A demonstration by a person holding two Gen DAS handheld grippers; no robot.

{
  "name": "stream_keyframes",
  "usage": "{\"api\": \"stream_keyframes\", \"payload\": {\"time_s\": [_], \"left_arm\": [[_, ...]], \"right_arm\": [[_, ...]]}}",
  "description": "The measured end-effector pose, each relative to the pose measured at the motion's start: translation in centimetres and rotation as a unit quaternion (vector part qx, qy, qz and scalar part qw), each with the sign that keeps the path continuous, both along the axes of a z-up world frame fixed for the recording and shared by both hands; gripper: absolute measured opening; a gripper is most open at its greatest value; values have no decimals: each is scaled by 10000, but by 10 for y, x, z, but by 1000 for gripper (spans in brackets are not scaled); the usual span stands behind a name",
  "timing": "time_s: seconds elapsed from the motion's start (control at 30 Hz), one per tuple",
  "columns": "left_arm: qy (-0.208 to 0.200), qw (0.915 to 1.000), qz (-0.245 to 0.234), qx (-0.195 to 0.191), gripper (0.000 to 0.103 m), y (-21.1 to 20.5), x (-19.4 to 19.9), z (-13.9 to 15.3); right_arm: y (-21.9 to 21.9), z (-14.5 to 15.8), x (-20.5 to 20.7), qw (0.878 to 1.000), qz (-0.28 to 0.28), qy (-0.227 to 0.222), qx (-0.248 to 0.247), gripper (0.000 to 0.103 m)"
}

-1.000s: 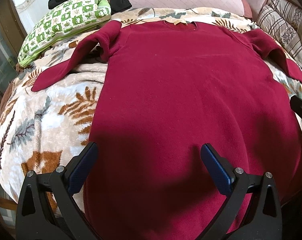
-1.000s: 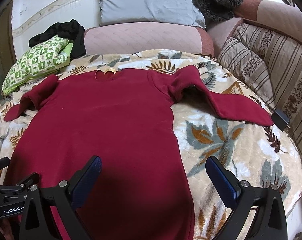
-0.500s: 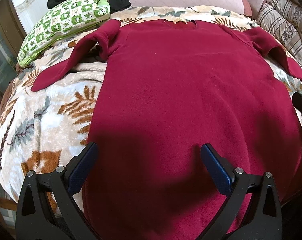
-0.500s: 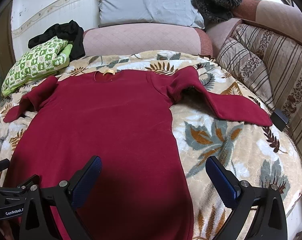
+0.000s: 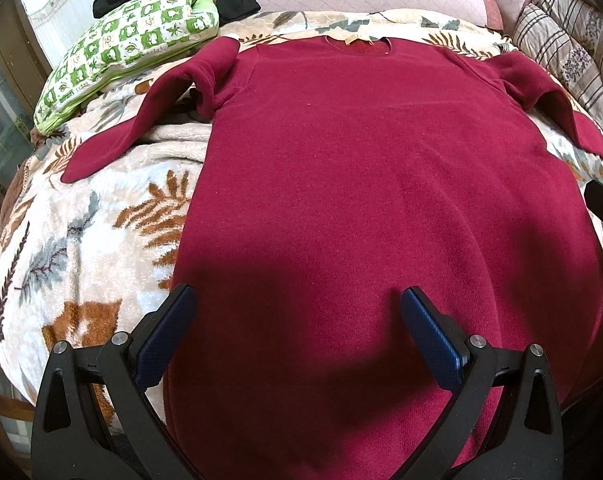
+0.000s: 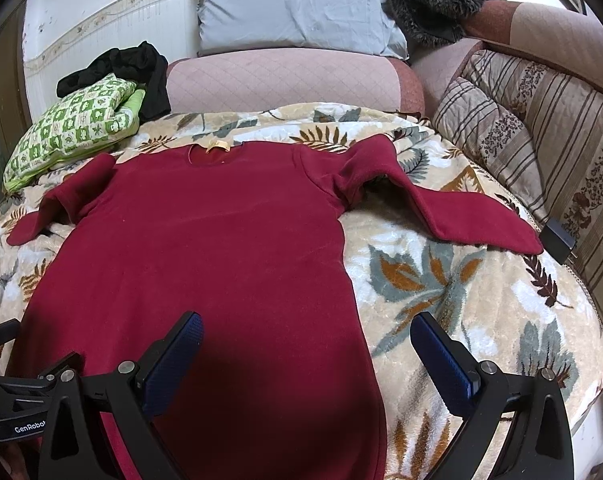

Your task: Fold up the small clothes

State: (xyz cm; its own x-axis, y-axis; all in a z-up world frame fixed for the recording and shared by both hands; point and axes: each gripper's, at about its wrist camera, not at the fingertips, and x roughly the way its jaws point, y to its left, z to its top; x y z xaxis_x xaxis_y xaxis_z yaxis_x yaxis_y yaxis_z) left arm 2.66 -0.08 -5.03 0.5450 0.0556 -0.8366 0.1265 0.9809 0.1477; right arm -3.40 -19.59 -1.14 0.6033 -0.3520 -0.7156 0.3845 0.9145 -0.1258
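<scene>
Left wrist view first: a dark red long-sleeved fleece top (image 5: 381, 200) is laid out flat, front up, on a cream plush blanket with a leaf print (image 5: 81, 240), neckline at the far end and hem nearest the cameras. The left gripper (image 5: 297, 312) is held wide apart above the hem end, nothing between its blue pads, and the cloth isn't touched as far as can be told. From the right wrist view the right gripper (image 6: 305, 340) is spread just as wide and is empty too, hung over the garment's right edge so that one finger sits above red fleece and the other above blanket. Both sleeves are flung outward and a bit rumpled at the shoulders; the right sleeve (image 6: 461, 216) runs toward a striped brown cushion (image 6: 541, 128), and a green-and-white patterned pillow (image 6: 73, 132) lies past the left sleeve (image 5: 141, 128). No fold looks to have been made yet, so this is probably the start, with the spreading finished. Next a sleeve or side edge would likely need to be pinched and carried across the body; a thin, low grab is called for so that the blanket pile isn't caught along with the fleece.
</scene>
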Motion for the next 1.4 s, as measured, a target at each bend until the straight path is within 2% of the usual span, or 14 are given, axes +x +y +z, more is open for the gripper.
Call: {"api": "stream_keyframes", "payload": {"time_s": [1.4], "left_arm": [[126, 9999, -9, -22, 102, 0, 1, -3]], "right_arm": [[3, -2, 1, 10000, 21, 43, -41, 103]]}}
